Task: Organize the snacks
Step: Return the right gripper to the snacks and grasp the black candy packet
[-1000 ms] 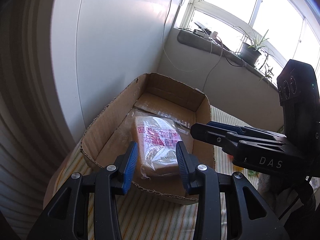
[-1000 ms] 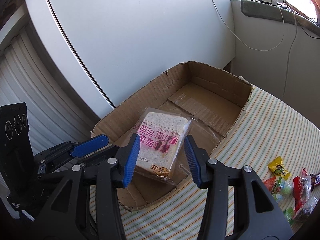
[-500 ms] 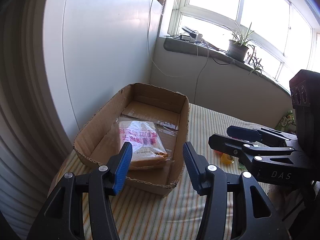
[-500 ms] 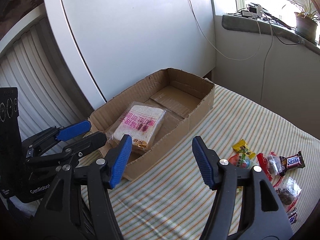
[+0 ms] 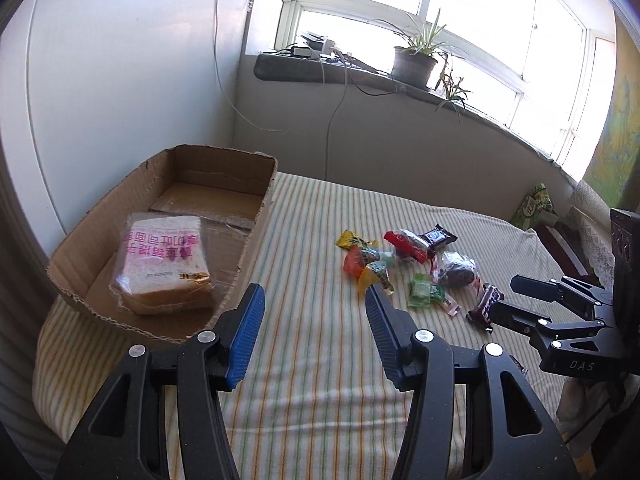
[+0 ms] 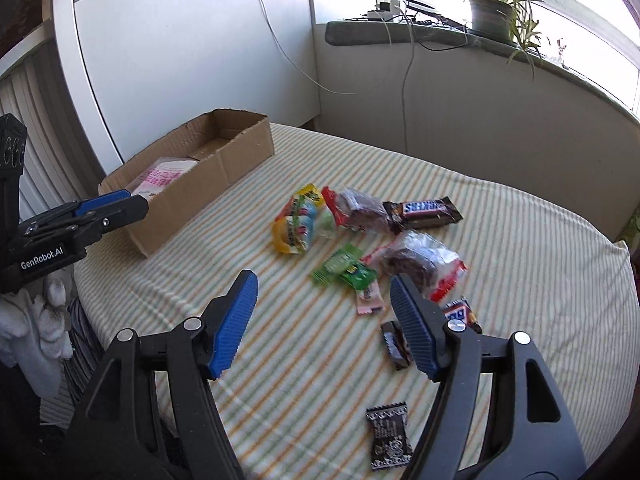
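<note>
Big striped cloth (image 5: pixel 320 408) flat under the cardboard box (image 5: pixel 258 240), box open on top. White wall (image 5: pixel 120 100) just behind the box. Plant pot (image 6: pixel 490 14) up on the sill, far past the box by the window. Left gripper (image 5: pixel 313 296) just in front of the box's near right corner, above bare cloth, tipped down at a slant. Its 2 blue fingers (image 5: pixel 244 340) spread apart, just opened wider, nothing between them. Right gripper (image 6: pixel 322 280) well away from the box, off to its right, up over the snacks. Its 2 fingers spread wide too, just opened more, pinching nothing. Bag of sliced bread (image 5: pixel 164 268) lying flat inside the box at the near end, pink letters on top. Pile of snacks (image 5: pixel 404 264) loose on the cloth to the right of the box, not touching it. In the pile, from big to small: brownie in clear wrap with red ends (image 6: pixel 416 260), on the side far from the box; Snickers bar (image 6: pixel 424 210), also on the far side; dark cake in a red and clear bag (image 6: pixel 356 210), touching the Snickers bar; yellow and orange jelly sweets (image 6: pixel 296 224), closest to the box; green candies (image 6: pixel 344 270), just past the jelly sweets; 1 pink candy (image 6: pixel 369 298) beside the green ones. Small black candy (image 6: pixel 390 436) all alone, farthest from the box.
</note>
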### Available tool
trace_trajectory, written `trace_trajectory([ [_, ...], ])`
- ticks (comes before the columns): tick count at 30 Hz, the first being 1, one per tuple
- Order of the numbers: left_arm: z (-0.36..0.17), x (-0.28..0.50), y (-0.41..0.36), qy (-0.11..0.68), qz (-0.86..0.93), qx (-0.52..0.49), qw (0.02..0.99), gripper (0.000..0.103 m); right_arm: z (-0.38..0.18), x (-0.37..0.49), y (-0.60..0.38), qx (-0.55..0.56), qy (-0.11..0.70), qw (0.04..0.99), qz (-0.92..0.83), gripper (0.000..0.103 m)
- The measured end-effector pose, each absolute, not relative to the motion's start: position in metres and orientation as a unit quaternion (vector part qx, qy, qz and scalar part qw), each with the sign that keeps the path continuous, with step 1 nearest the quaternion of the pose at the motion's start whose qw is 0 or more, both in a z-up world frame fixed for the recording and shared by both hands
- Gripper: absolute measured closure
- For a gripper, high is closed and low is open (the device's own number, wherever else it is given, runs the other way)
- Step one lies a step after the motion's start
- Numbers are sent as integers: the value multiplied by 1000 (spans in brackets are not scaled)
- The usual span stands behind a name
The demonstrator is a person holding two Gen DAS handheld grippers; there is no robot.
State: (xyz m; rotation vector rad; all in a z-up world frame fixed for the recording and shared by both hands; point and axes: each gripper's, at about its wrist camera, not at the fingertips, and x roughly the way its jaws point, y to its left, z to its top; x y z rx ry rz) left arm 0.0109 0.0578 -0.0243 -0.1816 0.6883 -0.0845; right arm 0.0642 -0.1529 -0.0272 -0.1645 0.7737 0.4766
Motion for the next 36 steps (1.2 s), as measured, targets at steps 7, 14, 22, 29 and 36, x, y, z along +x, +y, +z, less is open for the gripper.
trace_trajectory([
  [7, -34, 22, 21, 360, -94, -83, 925, 61, -55, 47, -208, -95, 410, 888, 185, 41],
  [14, -46, 36, -7, 383, -137, -79, 910, 68, -77, 35, -232, -64, 442, 874, 190, 57],
  [22, -61, 67, -32, 411, -168, -77, 893, 75, -87, 30, -220, -88, 448, 866, 204, 57],
  [29, -75, 92, -49, 429, -168, -47, 886, 75, -89, 26, -219, -102, 444, 866, 204, 57],
  [36, -91, 106, -55, 445, -152, -25, 882, 75, -92, 23, -216, -127, 438, 867, 200, 62],
])
